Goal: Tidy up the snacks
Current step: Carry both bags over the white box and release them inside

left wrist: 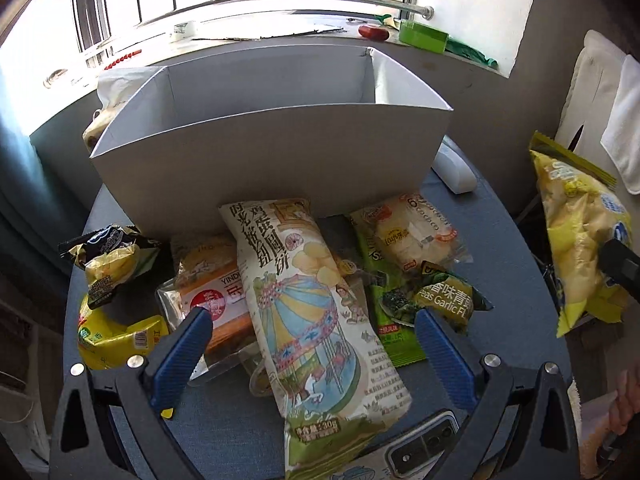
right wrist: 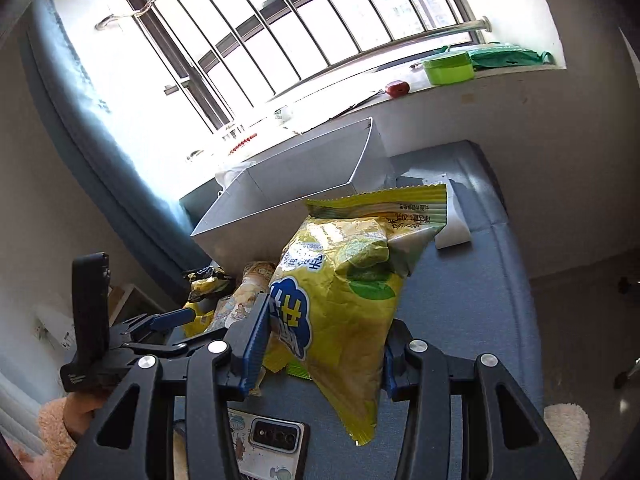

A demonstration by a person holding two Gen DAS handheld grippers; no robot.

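Observation:
A white open box [left wrist: 272, 160] stands at the back of the blue table; it also shows in the right wrist view [right wrist: 288, 184]. Several snack packs lie in front of it: a long carousel-print biscuit bag [left wrist: 320, 312], an orange-and-white pack [left wrist: 216, 292], a green pea pack [left wrist: 444, 300], a clear bun pack [left wrist: 416, 236], yellow packs [left wrist: 116, 332]. My left gripper [left wrist: 314, 320] is open, its fingers either side of the biscuit bag. My right gripper [right wrist: 324, 344] is shut on a yellow chip bag [right wrist: 348, 304], held above the table; the bag also shows in the left wrist view [left wrist: 576, 232].
A phone [left wrist: 420, 448] lies at the table's near edge, also in the right wrist view [right wrist: 276, 436]. A white remote-like object [left wrist: 454, 172] lies right of the box. The windowsill behind holds a green container [left wrist: 424, 36] and a red item [left wrist: 374, 32].

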